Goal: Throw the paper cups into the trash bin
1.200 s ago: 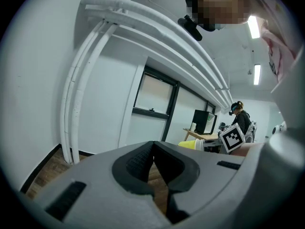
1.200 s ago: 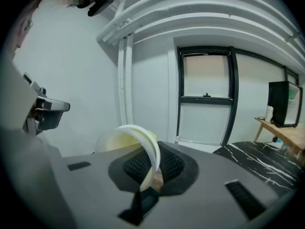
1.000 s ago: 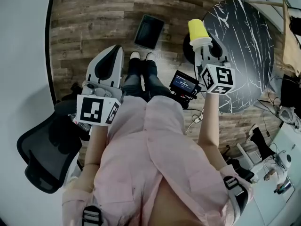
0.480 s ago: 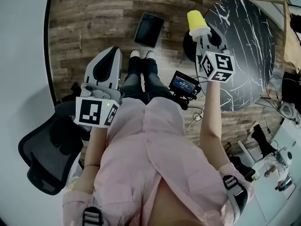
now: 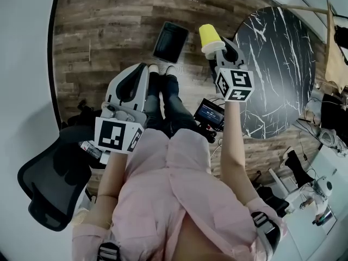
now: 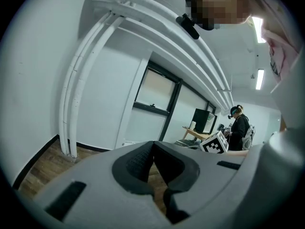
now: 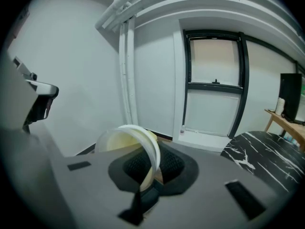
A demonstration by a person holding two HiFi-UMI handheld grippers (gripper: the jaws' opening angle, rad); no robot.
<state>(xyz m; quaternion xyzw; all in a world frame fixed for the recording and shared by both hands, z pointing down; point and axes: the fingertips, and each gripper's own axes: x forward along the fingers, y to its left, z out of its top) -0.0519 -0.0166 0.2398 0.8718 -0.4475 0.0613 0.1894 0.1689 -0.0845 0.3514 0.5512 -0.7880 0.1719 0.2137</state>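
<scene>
In the head view my right gripper (image 5: pixel 216 50) is held out over the wood floor, shut on the rim of a yellow paper cup (image 5: pixel 209 37). The right gripper view shows that cup (image 7: pixel 121 140) on its side, its white rim pinched between the jaws of the right gripper (image 7: pixel 151 160). A dark rectangular trash bin (image 5: pixel 170 41) stands on the floor, left of the cup and beyond my feet. My left gripper (image 5: pixel 132 83) hangs lower left, shut with nothing in it. In the left gripper view the left gripper (image 6: pixel 154 149) has its pads touching at the tips.
A round black marble table (image 5: pixel 280 64) stands to the right, also in the right gripper view (image 7: pixel 274 151). A black office chair (image 5: pixel 49 186) is at lower left. A small screen device (image 5: pixel 209 113) hangs at my waist. Another person (image 6: pixel 238 127) stands far off by a desk.
My right gripper has carried the yellow cup leftward, off the marble table's edge and nearer the bin. The left gripper has shifted slightly forward and right, still shut.
</scene>
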